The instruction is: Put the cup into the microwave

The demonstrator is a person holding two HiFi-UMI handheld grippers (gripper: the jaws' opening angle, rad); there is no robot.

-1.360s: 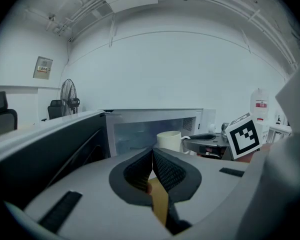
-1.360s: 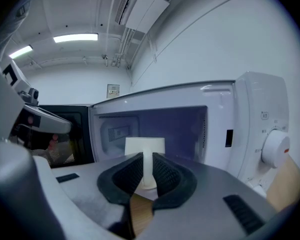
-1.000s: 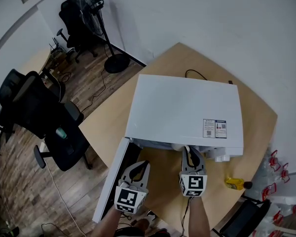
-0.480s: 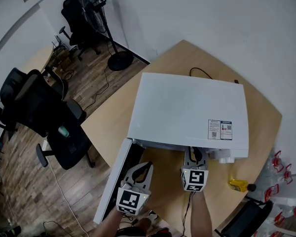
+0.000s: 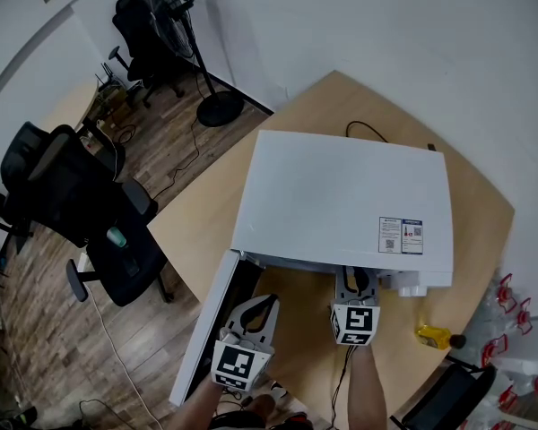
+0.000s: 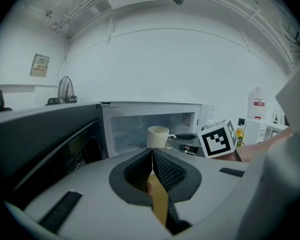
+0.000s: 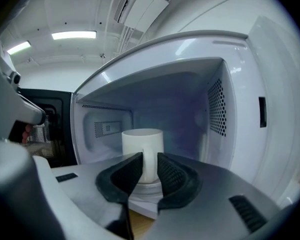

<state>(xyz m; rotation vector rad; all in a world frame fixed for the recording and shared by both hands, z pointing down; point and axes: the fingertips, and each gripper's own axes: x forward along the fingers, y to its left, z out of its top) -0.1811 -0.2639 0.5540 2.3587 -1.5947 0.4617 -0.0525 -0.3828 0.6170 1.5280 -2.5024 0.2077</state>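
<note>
A white microwave [image 5: 341, 195] stands on the wooden table, its door [image 5: 202, 325] swung open to the left. A white cup [image 7: 142, 151] stands upright inside the cavity on the turntable, also seen as the cup [image 6: 158, 137] in the left gripper view. My right gripper [image 7: 150, 164] reaches into the opening, and its jaws are opening with the cup's handle between the pads. In the head view the right gripper [image 5: 351, 280] is at the microwave's front edge. My left gripper [image 5: 255, 307] hangs in front of the open door. This left gripper [image 6: 152, 159] is shut on nothing.
A yellow bottle [image 5: 428, 334] lies near the table's right edge. A black cord [image 5: 363, 134] runs behind the microwave. Black office chairs [image 5: 72, 195] and a standing fan [image 5: 175, 25] are on the wooden floor at left.
The right gripper has edged a little toward the microwave's opening. The left gripper has stayed where it was.
</note>
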